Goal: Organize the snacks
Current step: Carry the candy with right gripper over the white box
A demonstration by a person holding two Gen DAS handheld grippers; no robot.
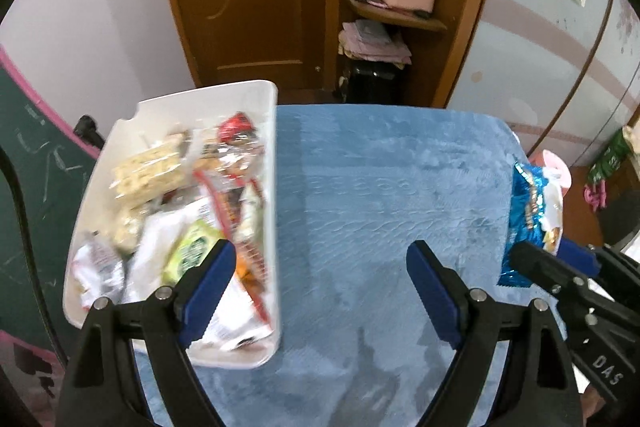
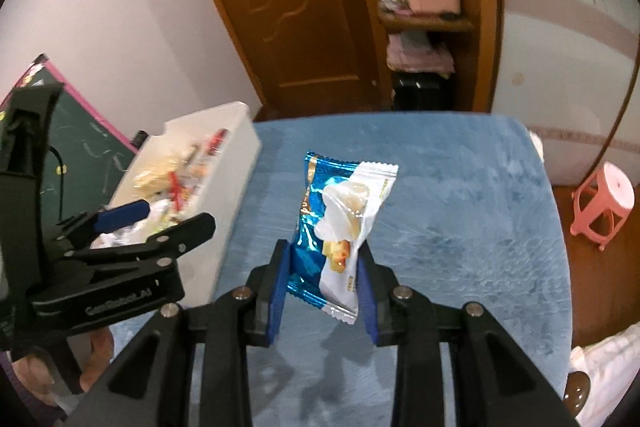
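Right tongs pinch blue-white snack packet, frame centre, above tabletop. Left tongs spread, empty, beside white bin.

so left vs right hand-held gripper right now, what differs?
The left hand-held gripper stands open and empty, while the right hand-held gripper is shut on a blue-and-white foil snack packet. The left sits next to the white plastic bin full of snacks; the right holds its packet off the blue plush table cover. Both have black arms and blue pads.
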